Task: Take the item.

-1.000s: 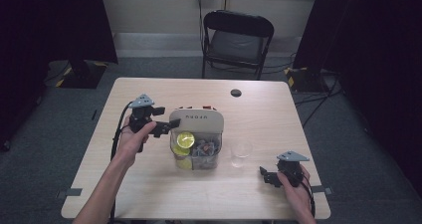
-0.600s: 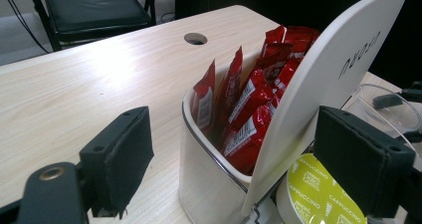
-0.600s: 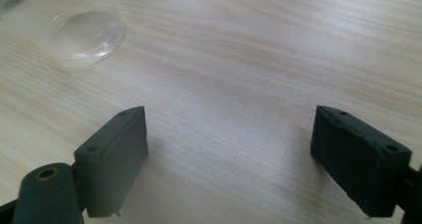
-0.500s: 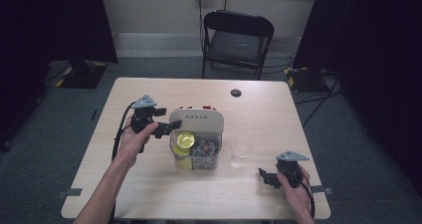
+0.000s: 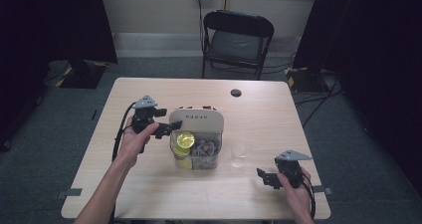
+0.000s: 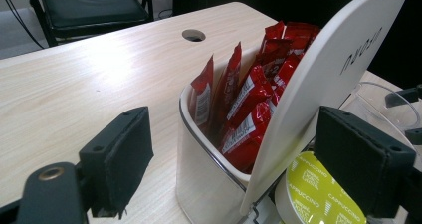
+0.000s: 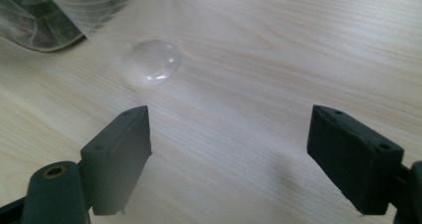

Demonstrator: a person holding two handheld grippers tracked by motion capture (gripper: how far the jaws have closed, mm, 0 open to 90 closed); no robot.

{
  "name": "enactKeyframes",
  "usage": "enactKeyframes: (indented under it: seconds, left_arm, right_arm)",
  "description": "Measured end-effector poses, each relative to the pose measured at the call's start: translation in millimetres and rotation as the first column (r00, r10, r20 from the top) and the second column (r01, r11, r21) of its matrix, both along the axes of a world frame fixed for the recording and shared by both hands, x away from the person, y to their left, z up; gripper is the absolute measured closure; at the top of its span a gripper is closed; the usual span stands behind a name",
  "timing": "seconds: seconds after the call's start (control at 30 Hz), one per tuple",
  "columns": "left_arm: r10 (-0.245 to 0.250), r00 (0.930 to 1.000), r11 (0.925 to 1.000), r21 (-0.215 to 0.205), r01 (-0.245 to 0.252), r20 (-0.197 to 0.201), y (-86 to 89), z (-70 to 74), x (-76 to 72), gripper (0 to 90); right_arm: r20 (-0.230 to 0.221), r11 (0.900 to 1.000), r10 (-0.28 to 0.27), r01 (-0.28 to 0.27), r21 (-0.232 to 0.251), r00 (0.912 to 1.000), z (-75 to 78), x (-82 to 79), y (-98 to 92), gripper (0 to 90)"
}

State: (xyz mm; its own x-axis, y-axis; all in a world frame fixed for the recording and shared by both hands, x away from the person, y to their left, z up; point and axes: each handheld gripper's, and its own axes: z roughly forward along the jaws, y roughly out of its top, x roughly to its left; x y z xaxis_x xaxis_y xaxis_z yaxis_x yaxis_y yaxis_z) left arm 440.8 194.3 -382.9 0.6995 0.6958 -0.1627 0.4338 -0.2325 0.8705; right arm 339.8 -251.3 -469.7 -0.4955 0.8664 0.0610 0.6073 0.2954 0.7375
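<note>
High view: a clear container (image 5: pixel 196 152) stands near the middle of the surface (image 5: pixel 149 189), its cream lid (image 5: pixel 196 120) tipped up toward the far side. The left gripper (image 5: pixel 166 128) is at the container's left rim with a yellow capsule (image 5: pixel 185 139) just past its tips, and a small clear glass (image 5: pixel 241 150) stands just right of the container. The right gripper (image 5: pixel 263 176) hovers near the front right, well apart from the container.

Left gripper view: the fingers (image 6: pixel 119 157) stand apart, straddling the container's wall and the raised lid (image 6: pixel 323 79) — neither pad visibly presses. Red sachets (image 6: pixel 249 104) stand upright in the back compartment; the capsule (image 6: pixel 318 196), marked cappuccino, faces up beside the right finger. It looks light and stiff with a thin foil face, so take it by the rim across its width.

Right gripper view: the fingers (image 7: pixel 119 154) have just been closing a little yet stay wide apart over bare wood, nothing between them; the glass (image 7: pixel 152 62) is ahead — fragile and slippery
</note>
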Motion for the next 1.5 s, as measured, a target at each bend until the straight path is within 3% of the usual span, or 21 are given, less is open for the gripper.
enactKeyframes:
  seconds: [0.3,0.53,0.87,1.2,1.5]
  left_arm:
    - [-0.005,1.0,1.0,0.004,0.005,0.0,1.9,0.0,0.6,15.0]
    - [-0.005,1.0,0.9999,0.01,0.005,-0.005,2.2,-1.3,0.7,14.9]
    - [-0.005,1.0,0.9999,0.016,0.005,-0.002,-0.3,-1.4,0.3,15.0]
    - [-0.005,1.0,0.9998,0.018,0.005,-0.006,0.1,-1.2,0.3,15.2]
    - [-0.006,0.9999,1.0,0.002,0.006,-0.01,0.2,-1.9,0.7,15.2]
  right_arm:
    - [0.012,0.997,0.052,-0.052,0.055,0.9986,17.3,-6.3,6.0,17.8]
    - [0.045,0.99,0.09,-0.094,0.104,0.9949,32.0,-10.9,8.3,17.8]
    - [0.107,0.97,0.145,-0.163,0.181,0.9837,49.9,-16.3,16.5,22.7]
    - [0.136,0.952,0.215,-0.239,0.192,0.967,69.1,-5.0,41.2,30.7]
    - [0.151,0.923,0.298,-0.325,0.208,0.9425,76.6,12.7,71.5,43.8]
